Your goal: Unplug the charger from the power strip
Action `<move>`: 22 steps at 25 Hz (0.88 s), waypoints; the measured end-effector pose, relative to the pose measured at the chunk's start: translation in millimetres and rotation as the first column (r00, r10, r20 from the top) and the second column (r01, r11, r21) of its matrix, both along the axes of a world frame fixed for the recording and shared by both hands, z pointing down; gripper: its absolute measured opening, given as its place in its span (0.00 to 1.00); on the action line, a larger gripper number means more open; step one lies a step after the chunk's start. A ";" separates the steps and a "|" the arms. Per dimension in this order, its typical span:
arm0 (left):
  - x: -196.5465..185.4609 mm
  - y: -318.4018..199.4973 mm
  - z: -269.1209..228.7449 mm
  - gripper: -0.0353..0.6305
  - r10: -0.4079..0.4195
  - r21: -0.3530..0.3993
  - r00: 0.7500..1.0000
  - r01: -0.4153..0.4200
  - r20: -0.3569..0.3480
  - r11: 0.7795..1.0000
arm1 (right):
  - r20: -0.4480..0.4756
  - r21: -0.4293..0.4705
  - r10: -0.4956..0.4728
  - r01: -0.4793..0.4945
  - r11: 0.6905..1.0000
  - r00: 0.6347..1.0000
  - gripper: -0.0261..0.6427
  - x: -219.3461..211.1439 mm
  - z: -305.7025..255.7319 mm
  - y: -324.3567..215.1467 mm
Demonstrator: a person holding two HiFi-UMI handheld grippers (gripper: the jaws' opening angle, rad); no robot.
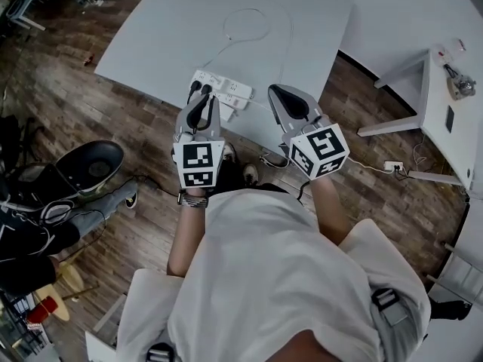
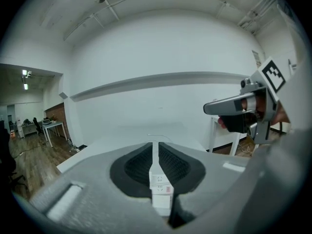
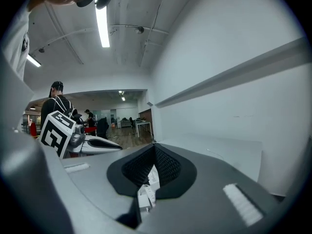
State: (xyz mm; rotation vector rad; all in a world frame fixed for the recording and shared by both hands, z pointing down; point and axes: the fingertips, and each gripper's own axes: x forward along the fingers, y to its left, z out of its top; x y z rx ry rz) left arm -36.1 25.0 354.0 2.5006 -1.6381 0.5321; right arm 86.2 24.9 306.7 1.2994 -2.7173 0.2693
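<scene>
A white power strip (image 1: pixel 226 89) lies near the front edge of the white table (image 1: pixel 151 44). A thin white cable (image 1: pixel 245 25) loops away from it across the tabletop. A small white block, perhaps the charger (image 1: pixel 228 111), sits at the strip's near side; I cannot tell it apart clearly. My left gripper (image 1: pixel 198 93) hovers at the strip's left end, its jaws a narrow slit apart with nothing between them. Through that slit I see the strip (image 2: pixel 161 189) ahead. My right gripper (image 1: pixel 285 90) hangs just right of the strip, also slightly apart and empty, with the strip (image 3: pixel 145 194) showing in its gap.
A black chair (image 1: pixel 90 168) and a seated person's legs (image 1: pixel 98 210) are at the left on the wood floor. A white side table (image 1: pixel 445 119) stands at the right, with a floor socket and cords (image 1: pixel 392 166) beside it. My shoes (image 1: pixel 245 173) are under the table edge.
</scene>
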 end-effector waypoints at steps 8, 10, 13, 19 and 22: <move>-5.7 -23.7 29.6 0.15 -0.014 -0.053 1.000 0.014 0.002 0.998 | -0.008 -0.065 -0.060 0.059 0.996 0.998 0.08 -18.2 35.4 -26.6; -7.0 -28.6 36.9 0.15 -0.015 -0.072 1.000 0.015 -0.003 0.997 | 0.000 -0.083 -0.084 0.084 0.993 0.996 0.08 -23.8 41.4 -32.1; -4.5 -34.9 46.6 0.16 -0.014 -0.097 1.000 0.013 -0.007 0.995 | -0.004 -0.108 -0.104 0.103 0.989 0.995 0.08 -26.1 52.7 -38.5; -3.7 -42.9 68.3 0.21 0.000 -0.156 1.000 -0.004 -0.029 0.988 | -0.042 -0.145 -0.111 0.103 0.984 0.993 0.08 -35.3 78.7 -54.7; -5.1 -48.1 79.2 0.23 0.006 -0.186 1.000 -0.010 -0.023 0.982 | -0.079 -0.171 -0.129 0.114 0.979 0.989 0.09 -42.1 94.5 -60.4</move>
